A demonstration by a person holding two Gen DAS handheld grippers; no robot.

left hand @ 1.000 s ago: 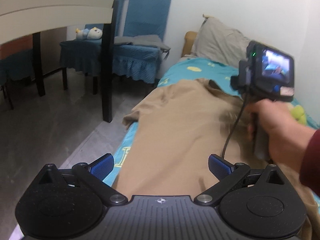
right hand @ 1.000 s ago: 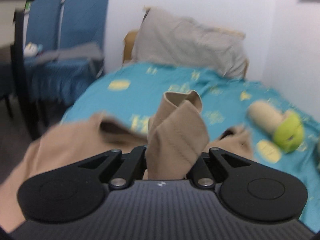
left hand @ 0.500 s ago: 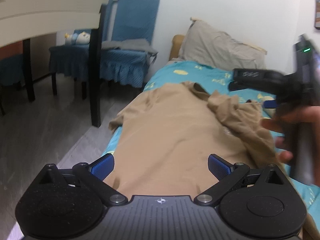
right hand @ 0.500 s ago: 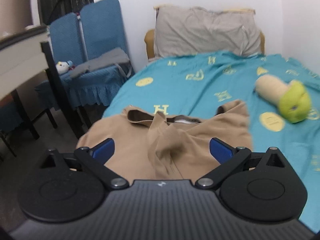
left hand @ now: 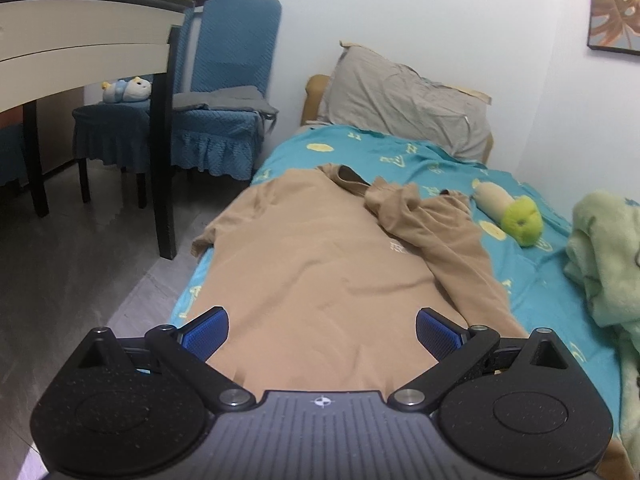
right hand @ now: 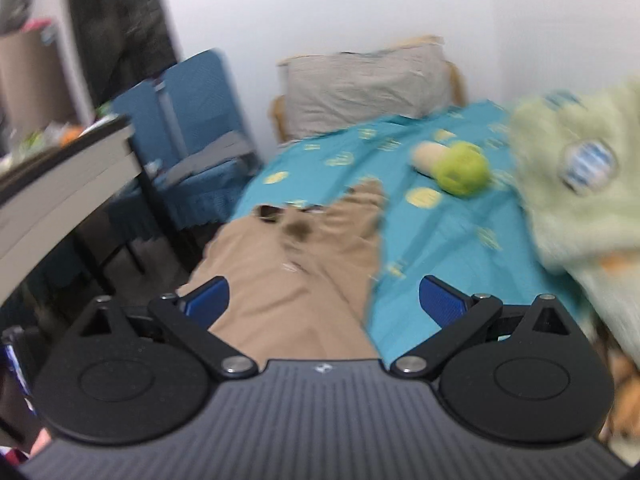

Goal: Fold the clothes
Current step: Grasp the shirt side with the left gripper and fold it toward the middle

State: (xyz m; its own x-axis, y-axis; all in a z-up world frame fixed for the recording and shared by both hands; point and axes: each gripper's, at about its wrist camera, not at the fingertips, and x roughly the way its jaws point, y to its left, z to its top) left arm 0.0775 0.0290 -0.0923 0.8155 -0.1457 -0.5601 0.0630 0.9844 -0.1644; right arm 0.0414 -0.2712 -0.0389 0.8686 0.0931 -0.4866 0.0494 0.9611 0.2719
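Note:
A tan shirt [left hand: 320, 264] lies flat along the left side of the teal bed [left hand: 532, 280], collar toward the pillow. Its right sleeve [left hand: 416, 216] is folded inward over the body. My left gripper [left hand: 322, 330] is open and empty above the shirt's near hem. My right gripper [right hand: 324, 300] is open and empty, held above the shirt's right edge; the shirt [right hand: 296, 276] shows blurred in that view.
A grey pillow [left hand: 404, 100] leans at the bed head. A green-and-beige plush toy [left hand: 512, 216] and a pale green blanket [left hand: 604, 256] lie on the right. Blue chairs [left hand: 216, 120] and a table [left hand: 80, 36] stand left of the bed.
The right gripper opened, dropped the sleeve onto the shirt body, and pulled back toward the near right, out of the left wrist view. The left gripper stayed open.

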